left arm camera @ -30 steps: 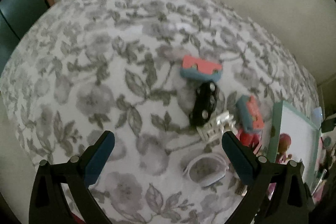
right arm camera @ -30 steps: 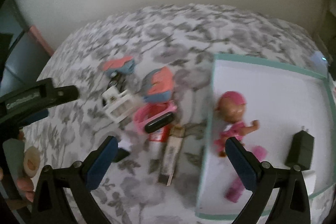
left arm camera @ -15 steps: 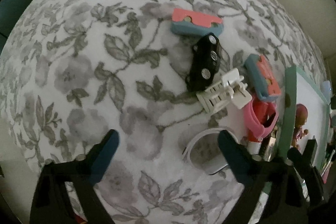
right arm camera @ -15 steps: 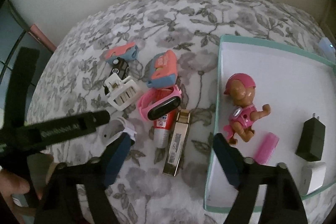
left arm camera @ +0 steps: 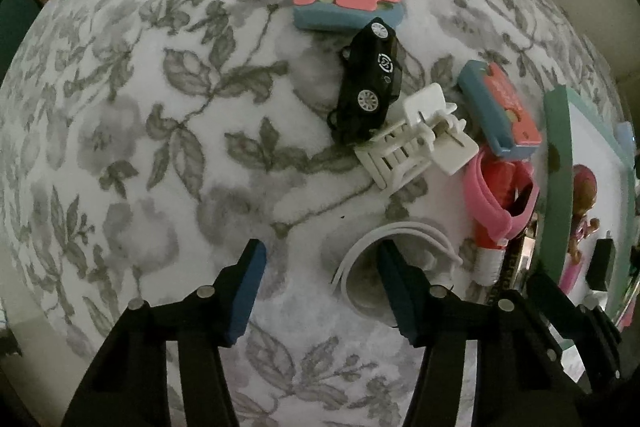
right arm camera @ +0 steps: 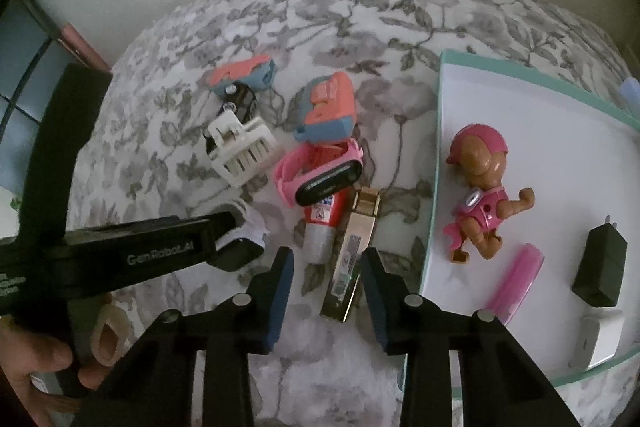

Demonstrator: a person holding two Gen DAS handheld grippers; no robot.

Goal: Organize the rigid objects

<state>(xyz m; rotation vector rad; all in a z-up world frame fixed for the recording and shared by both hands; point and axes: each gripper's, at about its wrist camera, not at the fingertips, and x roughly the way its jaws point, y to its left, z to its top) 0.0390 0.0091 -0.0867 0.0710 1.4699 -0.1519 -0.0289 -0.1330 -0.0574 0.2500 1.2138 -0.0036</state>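
On a floral cloth (left arm camera: 168, 131), the left gripper (left arm camera: 320, 279) points straight down, jaws closing, one finger inside a white band (left arm camera: 360, 255). The right gripper (right arm camera: 326, 283) is closing around a gold bar (right arm camera: 352, 251) without pressing it, beside a teal-rimmed tray (right arm camera: 436, 163).

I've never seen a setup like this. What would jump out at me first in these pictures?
Probably the pink-helmeted toy figure lying in the white, teal-rimmed tray at right. Next, the jumble on the floral cloth left of the tray: a black toy car leaning against a white plastic piece, beside a pink watch band.
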